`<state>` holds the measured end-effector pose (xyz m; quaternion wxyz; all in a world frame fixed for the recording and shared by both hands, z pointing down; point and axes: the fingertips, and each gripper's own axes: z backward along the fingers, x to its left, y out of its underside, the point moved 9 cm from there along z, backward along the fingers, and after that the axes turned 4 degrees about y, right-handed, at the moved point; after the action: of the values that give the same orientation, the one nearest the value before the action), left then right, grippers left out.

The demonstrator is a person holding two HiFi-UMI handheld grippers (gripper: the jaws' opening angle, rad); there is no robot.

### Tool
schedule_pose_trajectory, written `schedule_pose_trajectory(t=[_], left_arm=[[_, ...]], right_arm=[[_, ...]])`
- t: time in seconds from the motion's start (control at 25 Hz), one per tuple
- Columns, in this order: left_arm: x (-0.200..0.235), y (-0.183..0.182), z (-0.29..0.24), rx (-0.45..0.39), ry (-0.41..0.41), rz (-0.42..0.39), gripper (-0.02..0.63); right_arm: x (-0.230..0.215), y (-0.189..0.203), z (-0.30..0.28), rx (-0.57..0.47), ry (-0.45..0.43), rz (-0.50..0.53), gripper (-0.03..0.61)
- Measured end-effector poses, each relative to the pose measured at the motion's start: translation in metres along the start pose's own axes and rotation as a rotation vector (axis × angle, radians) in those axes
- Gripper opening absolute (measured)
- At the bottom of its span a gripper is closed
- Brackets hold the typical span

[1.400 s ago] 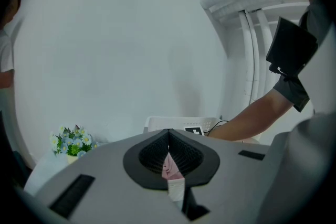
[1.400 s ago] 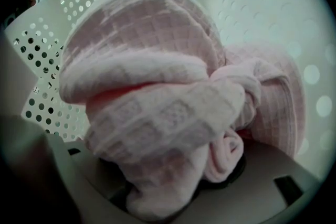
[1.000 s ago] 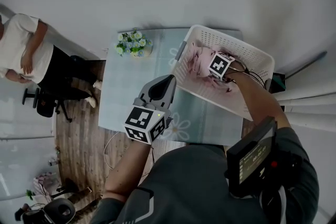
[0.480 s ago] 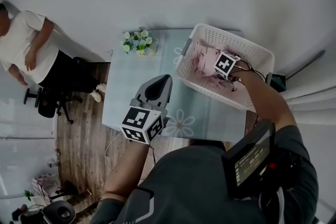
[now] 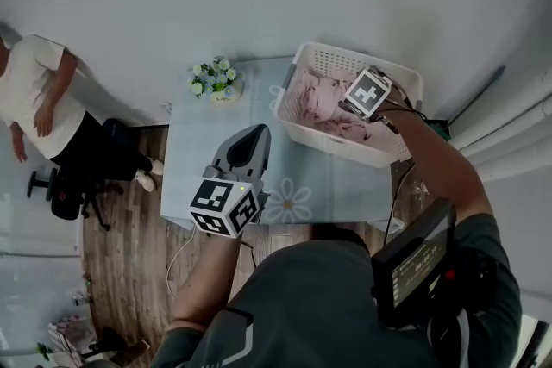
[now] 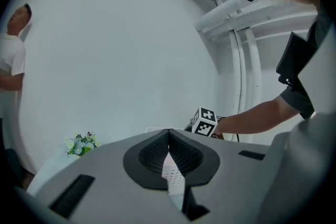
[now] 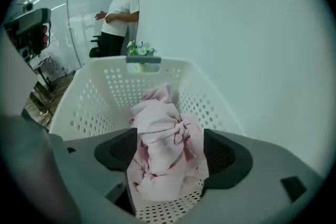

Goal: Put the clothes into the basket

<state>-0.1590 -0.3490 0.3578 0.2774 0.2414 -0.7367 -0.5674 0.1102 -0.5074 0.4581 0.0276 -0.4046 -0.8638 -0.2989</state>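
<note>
Figure: the two hand-held grippers, head view.
The left gripper [image 6: 169,135], lower centre, points nearly level, fingers pressed together. The right gripper [image 7: 169,139], upper right on an outstretched right forearm [image 5: 431,172], tilts steeply down. Its fingers have just been opening wide, and the pink clothes [image 7: 157,165] lie loose beneath them.

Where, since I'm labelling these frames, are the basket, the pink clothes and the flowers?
basket [image 5: 328,60]: head view, its perforated far wall.
pink clothes [image 7: 160,136]: right gripper view, middle of the bundle.
flowers [image 5: 212,77]: head view, the blossoms.
</note>
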Motion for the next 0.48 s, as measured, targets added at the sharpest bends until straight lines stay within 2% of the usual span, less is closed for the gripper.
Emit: schedule_pose_trajectory(t=[0.08,0.36,0.48], left_arm=[[-0.006,0.001,0.007,-0.006,0.015,-0.004,0.009],[-0.021,0.001,0.034,-0.054,0.074,-0.023,0.009],[-0.023,0.006,0.049,-0.092,0.060,-0.007,0.009]], right_arm=[[0.002,-0.004,0.027,-0.063,0.056,-0.037,0.391],[0.009,-0.002,0.109,-0.229,0.169,-0.170,0.390],[0.022,0.007,0.139,-0.321,0.195,-0.242,0.390]])
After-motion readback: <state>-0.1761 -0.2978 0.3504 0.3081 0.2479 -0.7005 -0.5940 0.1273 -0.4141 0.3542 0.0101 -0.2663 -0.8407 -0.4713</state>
